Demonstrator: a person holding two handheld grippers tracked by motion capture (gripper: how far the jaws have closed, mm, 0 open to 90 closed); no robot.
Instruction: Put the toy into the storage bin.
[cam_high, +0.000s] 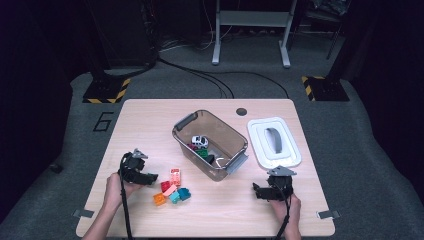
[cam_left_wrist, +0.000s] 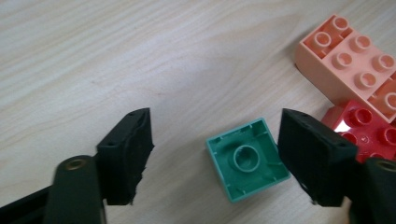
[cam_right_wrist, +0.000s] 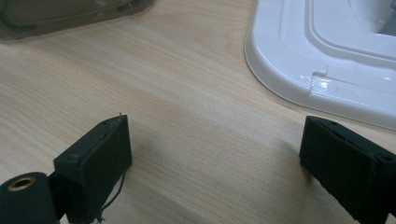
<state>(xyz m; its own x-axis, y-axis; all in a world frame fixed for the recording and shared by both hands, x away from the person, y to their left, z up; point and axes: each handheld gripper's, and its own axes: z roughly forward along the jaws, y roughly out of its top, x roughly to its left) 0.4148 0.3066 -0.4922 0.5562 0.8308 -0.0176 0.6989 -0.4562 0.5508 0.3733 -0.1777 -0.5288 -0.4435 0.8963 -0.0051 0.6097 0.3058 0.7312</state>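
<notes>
- The clear storage bin (cam_high: 210, 145) stands near the middle of the desk (cam_high: 150, 120) and serves as the landmark; it holds a white toy car (cam_high: 200, 141) and a few bricks.
- Just left of the bin's near corner lies a cluster of toy bricks: a peach brick (cam_high: 175, 176), a red brick (cam_high: 165, 186), an orange brick (cam_high: 159, 199) and teal ones.
- The left gripper (cam_high: 148, 177) sits left of that cluster, well left of the bin, pointing at the bricks.
- In the left gripper view its fingers (cam_left_wrist: 126, 156) are apart, with the green brick (cam_left_wrist: 246, 158) lying upside down on the desk between them. The brick is just beside the right-hand finger, while a clear gap remains to the other finger. The fingers are not pressing on it from both sides.
- The peach brick (cam_left_wrist: 355, 65) and the red brick (cam_left_wrist: 369, 135) lie just beyond the green one.
- The white bin lid (cam_high: 273, 141) lies flat to the right of the bin, handle up.
- The right gripper (cam_high: 260, 191) rests on the desk nearer the person than the lid, right of the bin. Its fingers (cam_right_wrist: 95, 163) stand wide apart with bare desk between them.
</notes>
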